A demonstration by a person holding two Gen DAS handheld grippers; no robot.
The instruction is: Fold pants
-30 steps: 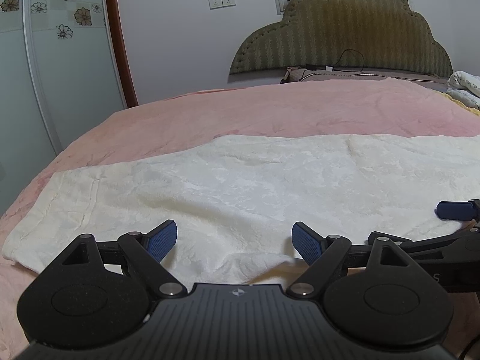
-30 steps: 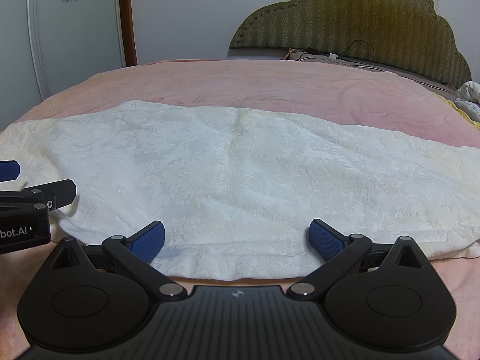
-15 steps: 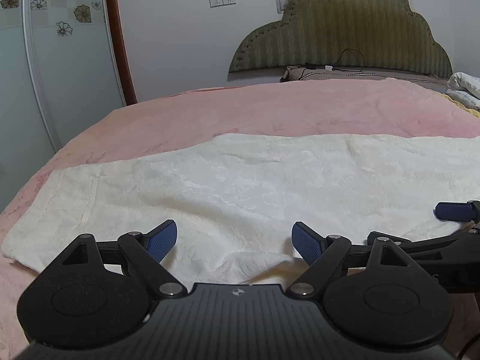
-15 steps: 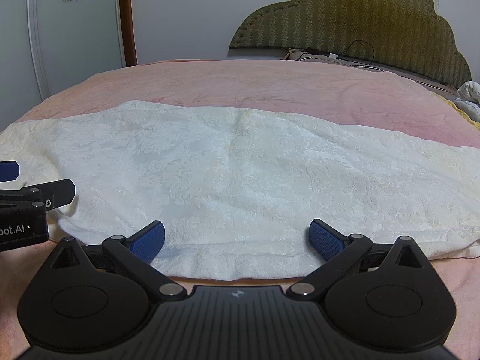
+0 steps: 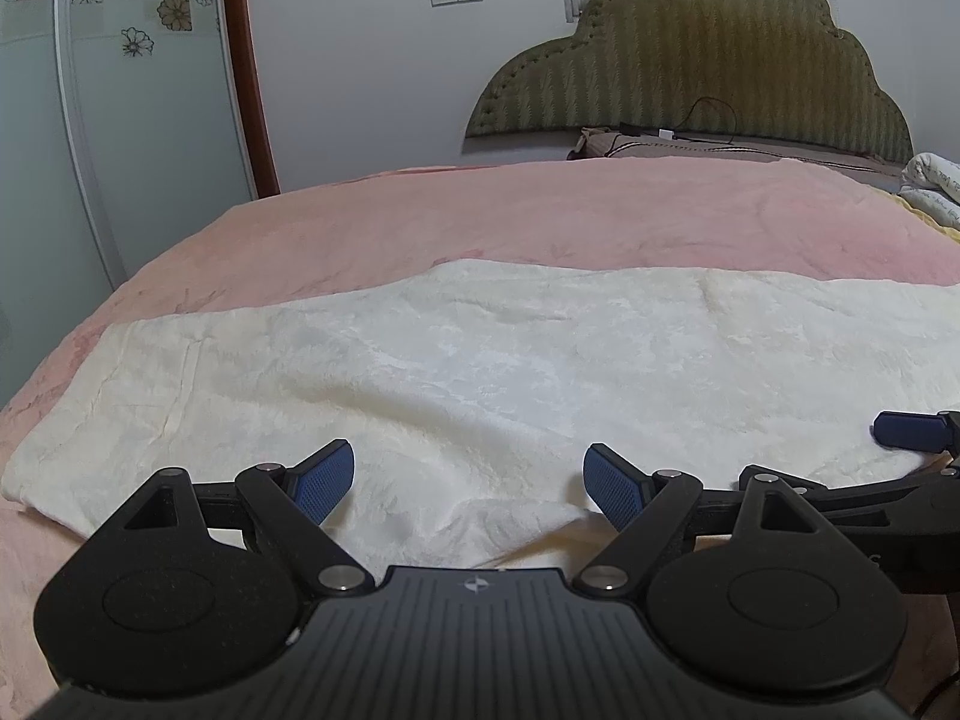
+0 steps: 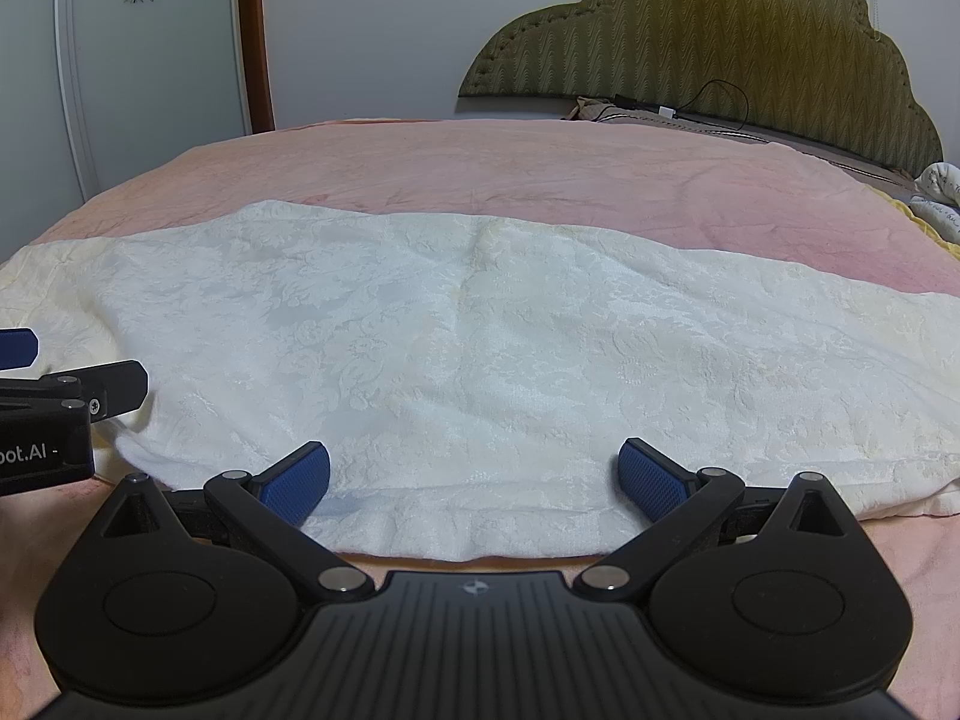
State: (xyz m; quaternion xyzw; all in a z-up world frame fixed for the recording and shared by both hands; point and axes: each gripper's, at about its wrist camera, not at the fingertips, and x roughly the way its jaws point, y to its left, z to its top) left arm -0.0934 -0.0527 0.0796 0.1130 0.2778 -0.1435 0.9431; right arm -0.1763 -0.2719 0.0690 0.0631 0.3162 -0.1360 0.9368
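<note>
Cream-white patterned pants [image 5: 480, 360] [image 6: 480, 348] lie spread flat and long across the pink bed, running left to right. My left gripper [image 5: 468, 483] hovers open over the near edge of the cloth, where a fold bulges up, with nothing between its blue pads. To its right, my right gripper [image 6: 474, 477] is also open over the near hem, its pads apart and clear of the cloth. Each gripper shows at the side of the other's view: the right gripper [image 5: 912, 456] at the right edge, the left gripper [image 6: 72, 396] at the left edge.
The pink bedspread [image 5: 540, 216] extends far beyond the pants toward an olive padded headboard [image 5: 708, 60]. A cable and pillow [image 6: 660, 114] lie near the headboard. White bedding [image 5: 936, 186] is bunched at the far right. A wardrobe door with flower prints [image 5: 138, 90] stands at the left.
</note>
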